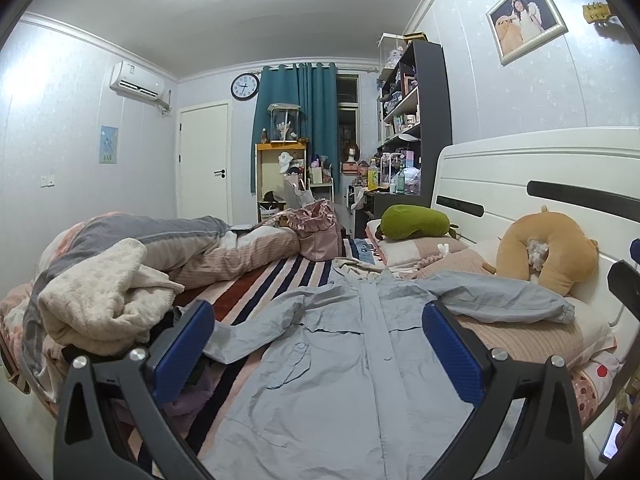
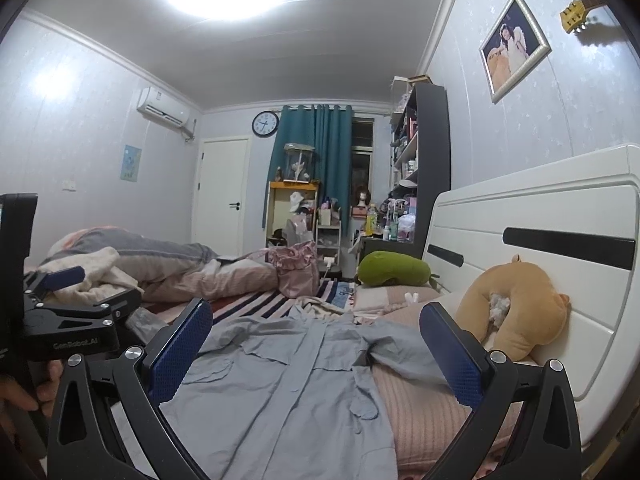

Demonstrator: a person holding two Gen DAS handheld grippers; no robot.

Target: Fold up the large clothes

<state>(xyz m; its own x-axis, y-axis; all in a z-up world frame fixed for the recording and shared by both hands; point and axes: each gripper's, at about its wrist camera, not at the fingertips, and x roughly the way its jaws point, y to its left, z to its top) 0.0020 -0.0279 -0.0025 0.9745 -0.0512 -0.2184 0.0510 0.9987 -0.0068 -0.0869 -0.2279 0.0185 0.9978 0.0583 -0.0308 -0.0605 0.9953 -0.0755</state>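
Note:
A large pale blue shirt (image 1: 344, 368) lies spread front-up on the striped bed sheet (image 1: 256, 284), collar away from me and both sleeves out to the sides. My left gripper (image 1: 318, 344) is open and empty, hovering over the shirt's lower body. The shirt also shows in the right wrist view (image 2: 280, 384). My right gripper (image 2: 316, 348) is open and empty above the shirt's right half, near the right sleeve (image 2: 404, 356). The left gripper's body (image 2: 68, 320) shows at the left edge of the right wrist view.
A heap of blankets and a cream towel (image 1: 100, 292) lies at the left. A pink bag (image 1: 316, 232), a green plush (image 1: 414, 222), an orange plush (image 1: 548, 252) and pink pillows (image 1: 520, 340) sit by the white headboard (image 1: 520, 168). A phone (image 1: 612, 440) lies at the right edge.

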